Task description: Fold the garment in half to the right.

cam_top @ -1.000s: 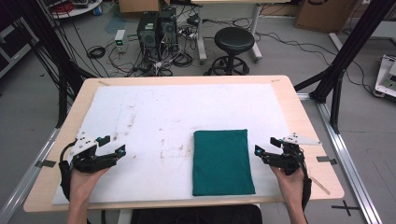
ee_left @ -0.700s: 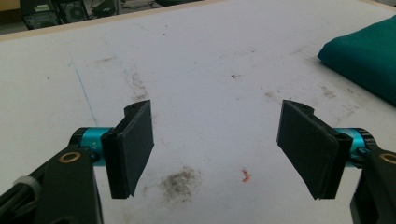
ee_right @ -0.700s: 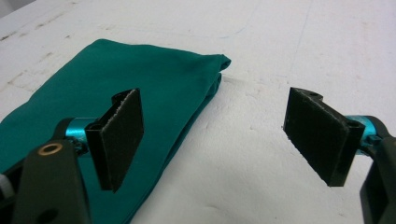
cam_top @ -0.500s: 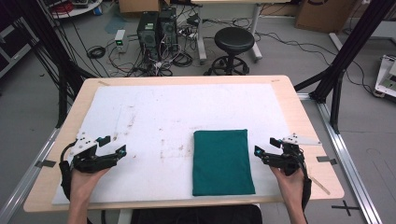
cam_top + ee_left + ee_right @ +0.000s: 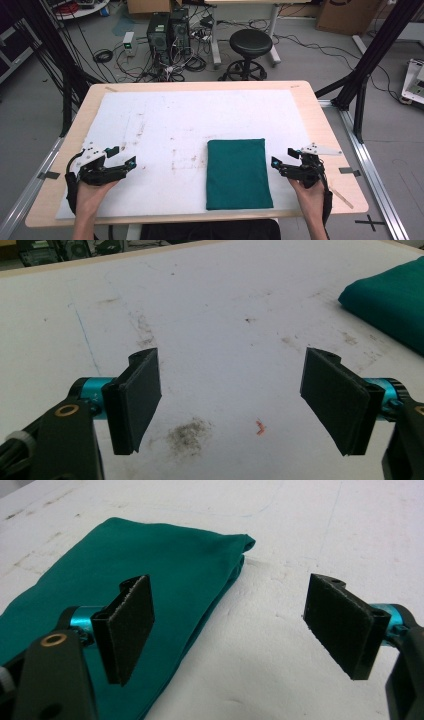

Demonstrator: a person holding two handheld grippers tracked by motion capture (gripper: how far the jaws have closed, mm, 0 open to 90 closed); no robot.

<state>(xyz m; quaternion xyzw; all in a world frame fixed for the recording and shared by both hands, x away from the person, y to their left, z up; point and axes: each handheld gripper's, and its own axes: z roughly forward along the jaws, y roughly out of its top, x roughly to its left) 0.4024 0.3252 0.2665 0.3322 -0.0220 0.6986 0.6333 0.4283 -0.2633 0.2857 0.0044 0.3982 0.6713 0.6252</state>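
A folded green cloth (image 5: 238,173) lies flat on the white sheet (image 5: 200,120) that covers the wooden tabletop (image 5: 330,135), toward the near edge and right of the middle, its long sides running away from the person. The right gripper (image 5: 281,164) rests just beside the cloth's right edge, held in the person's right hand (image 5: 307,192), and its fingers (image 5: 345,625) stand wide apart with nothing between them. In the right gripper view one finger hangs over the green cloth (image 5: 165,575) near its folded edge while the other is over bare white sheet; whether either touches the surface cannot be told. The left gripper (image 5: 127,159) sits well apart from the cloth at the left side of the sheet, held in the left hand (image 5: 92,195), and its fingers (image 5: 135,400) are also spread wide and empty. The left gripper view shows grey smudges and a small reddish fleck (image 5: 260,427) on the sheet between those fingers, with a corner of the green cloth (image 5: 390,300) at the far right. No container stands on the tabletop; the cloth is the one loose thing on it. Beyond the far edge, on the floor, are a black stool (image 5: 250,44), two computer towers (image 5: 167,30) amid tangled cables, and cardboard boxes (image 5: 340,15).
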